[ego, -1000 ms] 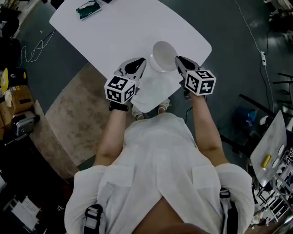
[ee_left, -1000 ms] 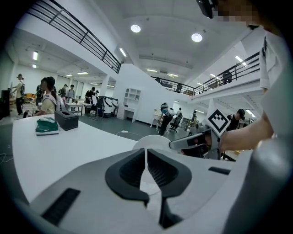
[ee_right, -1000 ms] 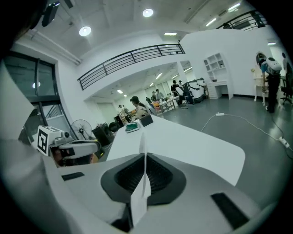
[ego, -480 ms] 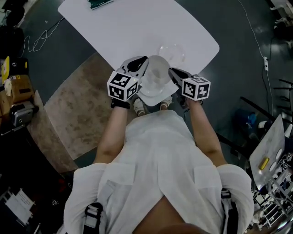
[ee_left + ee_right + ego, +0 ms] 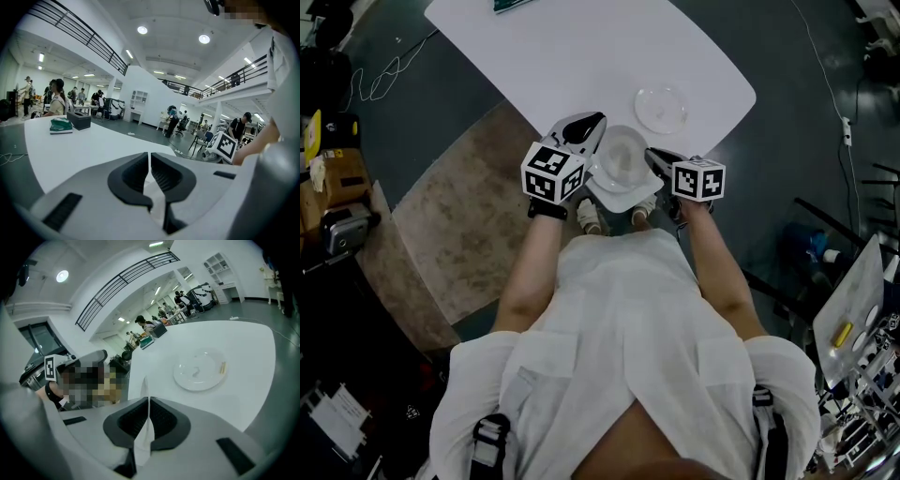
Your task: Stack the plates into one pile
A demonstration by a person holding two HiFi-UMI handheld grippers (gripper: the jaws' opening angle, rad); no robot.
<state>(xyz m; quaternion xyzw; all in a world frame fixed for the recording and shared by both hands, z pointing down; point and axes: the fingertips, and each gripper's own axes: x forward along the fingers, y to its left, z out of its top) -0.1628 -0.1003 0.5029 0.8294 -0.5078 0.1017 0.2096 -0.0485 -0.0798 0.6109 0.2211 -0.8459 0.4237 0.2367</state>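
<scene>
The left claw [image 5: 150,161] is pressed onto a thin white rim, the edge of a plate [image 5: 622,157] seen side-on between its dark jaws. The right claw [image 5: 147,416] pinches the same plate's rim from the opposite side, with the white edge standing upright in the slit between its jaws. In the head view the plate sits between the two claws, the left at its 10 o'clock and the right at its 3 o'clock. It is over the near edge of the white bench [image 5: 572,56], but I cannot tell whether it touches the bench. A second plate [image 5: 661,108] lies flat on the bench at 1 o'clock from the held one, near it but apart. In the right gripper view a small tan bit [image 5: 223,367] rests on its rim. Far up the bench at 11 o'clock lie a green thing [image 5: 61,125] and, just beside it, a black box [image 5: 78,120]. Below the bench's near edge the person's shoes [image 5: 591,217] show, with a brown rug [image 5: 441,244] at 8 o'clock on the dark floor. People [image 5: 58,96] stand in the hall beyond the bench.
</scene>
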